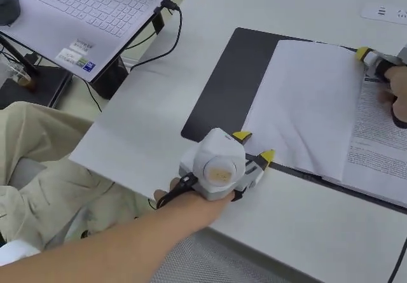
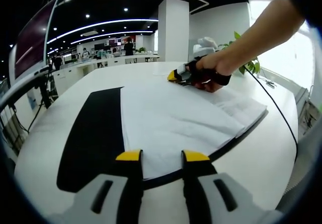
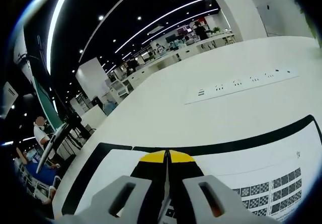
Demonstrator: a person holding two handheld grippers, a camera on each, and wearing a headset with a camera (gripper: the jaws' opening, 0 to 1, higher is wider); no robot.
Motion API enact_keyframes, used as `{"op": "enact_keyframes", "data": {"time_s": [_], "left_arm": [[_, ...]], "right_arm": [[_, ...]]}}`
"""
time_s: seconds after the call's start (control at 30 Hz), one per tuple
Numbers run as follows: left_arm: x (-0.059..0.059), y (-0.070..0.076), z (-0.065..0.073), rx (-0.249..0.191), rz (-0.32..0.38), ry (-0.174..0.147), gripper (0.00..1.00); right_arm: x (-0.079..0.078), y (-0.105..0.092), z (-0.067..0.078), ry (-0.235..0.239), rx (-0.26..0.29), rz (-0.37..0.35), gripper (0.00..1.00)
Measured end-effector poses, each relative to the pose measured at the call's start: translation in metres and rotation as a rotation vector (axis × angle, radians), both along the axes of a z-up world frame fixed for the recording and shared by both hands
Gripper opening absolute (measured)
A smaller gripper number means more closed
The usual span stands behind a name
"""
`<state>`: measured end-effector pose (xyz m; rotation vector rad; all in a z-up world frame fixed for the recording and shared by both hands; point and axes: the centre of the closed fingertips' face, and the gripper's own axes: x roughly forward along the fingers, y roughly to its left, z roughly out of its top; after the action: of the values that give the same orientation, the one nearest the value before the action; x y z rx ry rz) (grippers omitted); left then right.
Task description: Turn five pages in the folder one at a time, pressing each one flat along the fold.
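Left gripper point(image 1: 254, 147) point(image 2: 162, 157) has its yellow-tipped jaws spread apart with nothing between them, and it hovers low over the white table point(image 1: 318, 232) at the near edge of the folder point(image 1: 222, 86) point(image 2: 90, 133). The folder lies open and flat just ahead of these tips, its black cover stretching forward and to their left. The blank white page point(image 1: 305, 105) point(image 2: 171, 118) starts just in front of the gap between the jaws, and its near corner lies close beyond the tips without touching them. Far ahead across that page, the right gripper point(image 1: 364, 55) point(image 2: 173, 75) point(image 3: 166, 156) sits at the folder's far edge with its jaws pressed together, the tips meeting with no gap. Whether a sheet is caught between them cannot be told. It is gripped by a hand point(image 2: 210, 74) in a black strap, and its tips point down at the paper near the fold, where the blank page meets the printed page point(image 1: 381, 137) point(image 3: 274, 183). From the right gripper's own view, the printed page with its small checkered blocks lies to the right of the jaws, and the folder's black border runs just ahead of the tips. A white power strip point(image 1: 385, 13) point(image 3: 241, 85) lies well beyond that border on the table. A white laptop point(image 1: 82, 9) sits far off to the left of the left gripper, past the table's edge, with a black cable point(image 1: 172, 35) trailing from it.
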<state>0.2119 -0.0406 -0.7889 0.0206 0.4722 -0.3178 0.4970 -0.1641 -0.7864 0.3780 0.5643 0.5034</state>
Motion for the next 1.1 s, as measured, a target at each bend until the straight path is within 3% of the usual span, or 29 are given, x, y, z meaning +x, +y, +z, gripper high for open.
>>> {"op": "enact_keyframes", "data": {"time_s": [0.67, 1.1], "left_arm": [[0.000, 0.000, -0.001, -0.001, 0.001, 0.000, 0.29], [0.000, 0.000, 0.000, -0.004, 0.002, -0.004, 0.29]], "right_arm": [[-0.047, 0.001, 0.004, -0.013, 0.007, 0.056, 0.00], [-0.098, 0.004, 0.014, -0.027, 0.006, 0.117, 0.00]]}}
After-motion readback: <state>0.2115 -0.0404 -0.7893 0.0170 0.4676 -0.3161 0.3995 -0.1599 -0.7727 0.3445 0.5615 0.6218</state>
